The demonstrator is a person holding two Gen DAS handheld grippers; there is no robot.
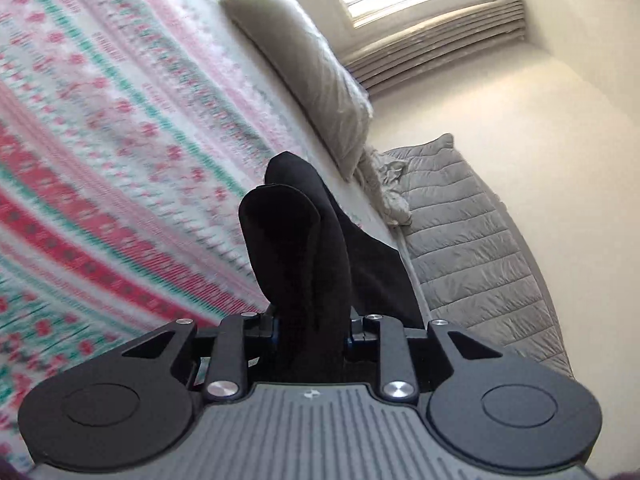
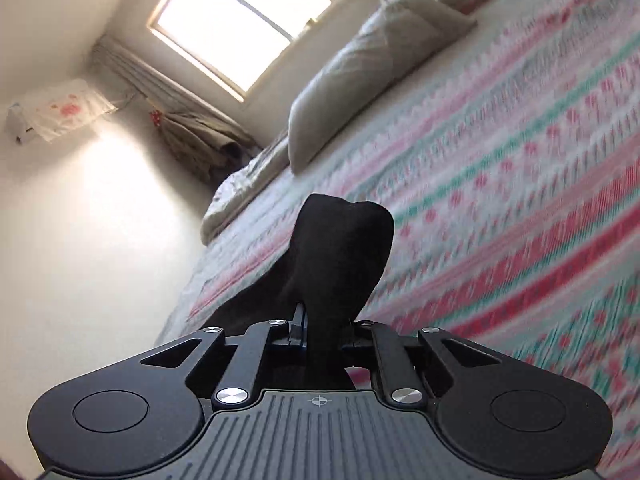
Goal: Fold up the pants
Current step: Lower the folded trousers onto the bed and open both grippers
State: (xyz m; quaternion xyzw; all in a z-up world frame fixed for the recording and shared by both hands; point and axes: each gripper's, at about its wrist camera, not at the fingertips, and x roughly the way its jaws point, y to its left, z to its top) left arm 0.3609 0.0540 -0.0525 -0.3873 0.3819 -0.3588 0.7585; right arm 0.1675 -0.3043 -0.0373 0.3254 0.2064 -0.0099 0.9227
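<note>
Black pants [image 1: 296, 240] bunch inside both clenched tongs, left [image 1: 310, 326] and right [image 2: 324, 330].

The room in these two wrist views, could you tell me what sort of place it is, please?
Most likely a home bedroom: a bed under a patterned bedspread, white pillows at its head, and a window with a radiator beneath. Both grippers hold black pants above the bed.

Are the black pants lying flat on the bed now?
No. Both grippers, left gripper and right gripper, pinch bunched black pants above the bedspread.
</note>
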